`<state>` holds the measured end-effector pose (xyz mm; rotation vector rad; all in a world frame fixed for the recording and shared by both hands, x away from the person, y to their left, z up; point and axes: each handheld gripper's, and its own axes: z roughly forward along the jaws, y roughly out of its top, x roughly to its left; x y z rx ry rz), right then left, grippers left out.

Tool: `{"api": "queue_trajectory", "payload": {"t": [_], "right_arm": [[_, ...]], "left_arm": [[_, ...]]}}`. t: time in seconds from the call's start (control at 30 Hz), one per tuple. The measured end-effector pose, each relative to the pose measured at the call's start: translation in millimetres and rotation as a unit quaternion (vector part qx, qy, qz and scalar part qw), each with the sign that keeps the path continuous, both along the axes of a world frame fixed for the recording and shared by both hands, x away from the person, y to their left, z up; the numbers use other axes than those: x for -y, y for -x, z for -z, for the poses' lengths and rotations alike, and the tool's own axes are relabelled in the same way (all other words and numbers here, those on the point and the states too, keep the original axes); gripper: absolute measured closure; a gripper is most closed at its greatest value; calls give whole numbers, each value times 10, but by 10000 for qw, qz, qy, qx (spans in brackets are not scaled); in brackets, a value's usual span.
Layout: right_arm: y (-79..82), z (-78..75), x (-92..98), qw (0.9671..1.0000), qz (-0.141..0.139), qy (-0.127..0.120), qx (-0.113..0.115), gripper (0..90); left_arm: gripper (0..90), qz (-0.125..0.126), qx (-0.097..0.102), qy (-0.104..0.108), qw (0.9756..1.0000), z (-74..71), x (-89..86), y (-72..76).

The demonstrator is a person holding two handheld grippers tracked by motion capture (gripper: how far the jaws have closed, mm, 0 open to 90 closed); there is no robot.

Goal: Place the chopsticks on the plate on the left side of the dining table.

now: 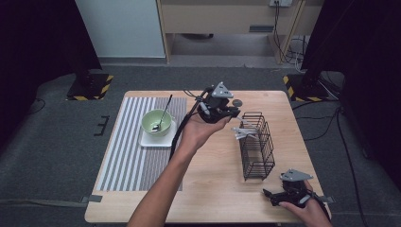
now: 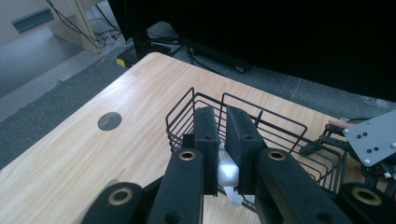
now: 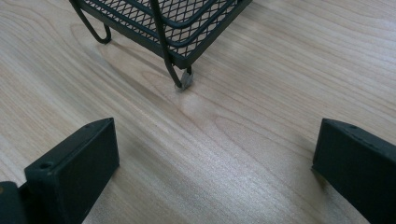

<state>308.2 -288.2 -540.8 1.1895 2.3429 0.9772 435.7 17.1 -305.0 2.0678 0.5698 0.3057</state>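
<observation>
- Table [image 1: 208,189]: light wood w/ a striped mat [image 1: 137,142] on its left part; a round hole [image 2: 109,121] in the top sat near the far edge.
- Wire basket [image 1: 257,146] stood right of centre, open top up. Best way to do the step, as I judge it: bring the piece over the middle of that opening, tip it down and let go low, so it didn't catch on the rim wires.
- Left gripper [image 1: 226,113] was held up in the air just left of the basket's far end, clamped tight on a silvery utensil [image 1: 243,131] whose free end reached over the basket rim. In the left gripper view the jaws pinched its pale handle [image 2: 228,172] between them, basket rim right behind.
- Right gripper [image 1: 269,195] rested at the near right corner, jaws spread wide, nothing between them; prob. fine to leave it parked unless the basket needed steadying.
- Green bowl [image 1: 157,122] on a white plate [image 1: 156,140] w/ a dark spoon [image 1: 163,115] leaning in it, on the mat, well apart from the basket.
- Hard to tell: whether the utensil was a fork, spoon or sth else; its working end was blurred in the high view and cut off by the jaws up close.
- Basket's inside bottom was unclear; the right gripper view gave just one foot [image 3: 186,80] and mesh.
</observation>
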Motion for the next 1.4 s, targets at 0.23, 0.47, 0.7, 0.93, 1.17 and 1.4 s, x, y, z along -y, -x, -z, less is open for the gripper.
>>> {"api": "queue_trajectory", "payload": {"t": [0.23,0.47,0.7,0.93,1.17,1.4], "right_arm": [[0,0,1,10000,-6,7,1,3],[3,0,2,10000,-2,10,0,3],[3,0,2,10000,-3,9,1,3],[2,0,2,10000,-4,9,1,3],[3,0,2,10000,-2,9,1,3],[3,0,2,10000,-3,9,0,3]], "left_arm": [[829,8,124,159,9998,-92,-120,48],[830,-86,195,331,9992,-172,-282,61],[830,-217,268,497,9982,-249,-482,93],[830,-373,360,583,9970,-324,-697,144],[830,-527,392,600,9960,-352,-829,129],[830,-859,337,540,9943,-223,-1005,-19]]}}
